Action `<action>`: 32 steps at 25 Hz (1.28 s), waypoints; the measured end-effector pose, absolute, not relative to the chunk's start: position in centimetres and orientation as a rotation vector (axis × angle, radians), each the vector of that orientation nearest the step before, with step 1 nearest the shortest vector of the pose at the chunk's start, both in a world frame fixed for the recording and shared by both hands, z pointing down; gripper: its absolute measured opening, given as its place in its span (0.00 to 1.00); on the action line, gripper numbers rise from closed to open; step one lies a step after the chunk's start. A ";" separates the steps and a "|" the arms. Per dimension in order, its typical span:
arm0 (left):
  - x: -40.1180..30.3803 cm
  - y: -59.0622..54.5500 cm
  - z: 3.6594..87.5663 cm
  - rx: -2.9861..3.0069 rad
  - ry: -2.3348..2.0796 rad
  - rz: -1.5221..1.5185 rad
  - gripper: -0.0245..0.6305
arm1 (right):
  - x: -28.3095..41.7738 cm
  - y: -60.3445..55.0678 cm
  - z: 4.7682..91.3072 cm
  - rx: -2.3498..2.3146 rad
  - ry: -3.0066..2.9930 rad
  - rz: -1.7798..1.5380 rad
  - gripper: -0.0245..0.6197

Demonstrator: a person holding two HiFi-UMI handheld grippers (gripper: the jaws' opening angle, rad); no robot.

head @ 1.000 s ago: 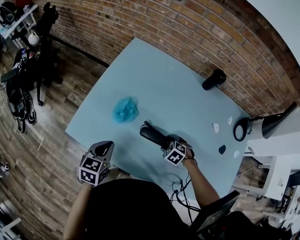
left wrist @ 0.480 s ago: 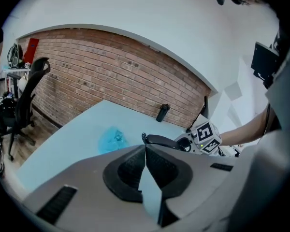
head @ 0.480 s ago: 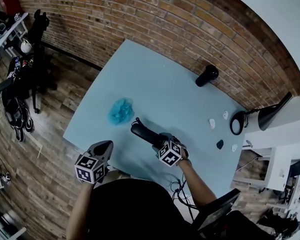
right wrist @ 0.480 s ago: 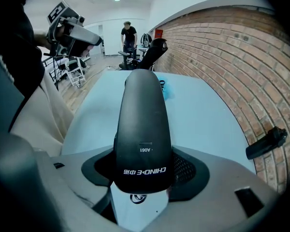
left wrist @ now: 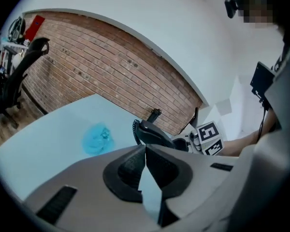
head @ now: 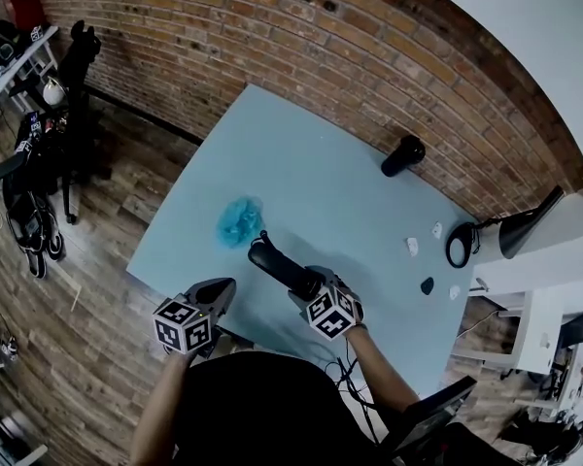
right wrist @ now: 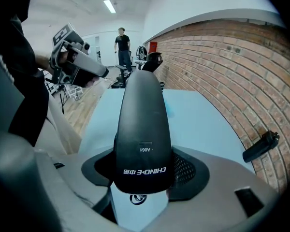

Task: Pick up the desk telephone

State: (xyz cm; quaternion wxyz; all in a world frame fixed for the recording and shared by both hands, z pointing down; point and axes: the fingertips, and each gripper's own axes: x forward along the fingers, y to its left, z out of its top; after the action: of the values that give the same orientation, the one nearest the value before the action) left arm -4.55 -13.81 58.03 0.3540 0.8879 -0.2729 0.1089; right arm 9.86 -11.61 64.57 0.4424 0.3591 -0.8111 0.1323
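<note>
The right gripper [head: 306, 285] is clamping its wide-spread jaws on the sides of the desk telephone's handset [right wrist: 142, 129], a glossy black, rounded bar with small white print and a coiled cord [head: 262, 237] at its far end. The handset is hanging clear of the table [head: 311, 153], over the near edge. The left gripper [left wrist: 145, 164] is hovering beside it along that edge, jaws pressed together on nothing. A crumpled blue wad [head: 241, 219] is lying just beyond the handset. A black cylinder [head: 403, 155] is resting by the far edge, and small white bits [head: 411, 247] are sitting near the right edge.
</note>
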 end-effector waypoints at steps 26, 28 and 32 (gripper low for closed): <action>1.2 -13.2 52.3 1.772 -0.052 -0.357 0.64 | 4.6 -10.4 57.7 1.115 -2.005 0.333 0.49; 1.6 -13.1 52.7 1.765 -0.063 -0.339 0.64 | 4.2 -10.5 57.6 1.127 -1.995 0.336 0.49; 1.9 -12.8 52.7 1.766 -0.066 -0.326 0.64 | 3.6 -10.4 57.6 1.125 -1.968 0.299 0.49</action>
State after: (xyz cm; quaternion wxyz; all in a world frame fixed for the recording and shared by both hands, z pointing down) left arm 1.95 -12.78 52.72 0.6226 0.7690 -0.0287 -0.1420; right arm 3.61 -10.41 57.63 0.4146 0.4478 -0.7832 0.1190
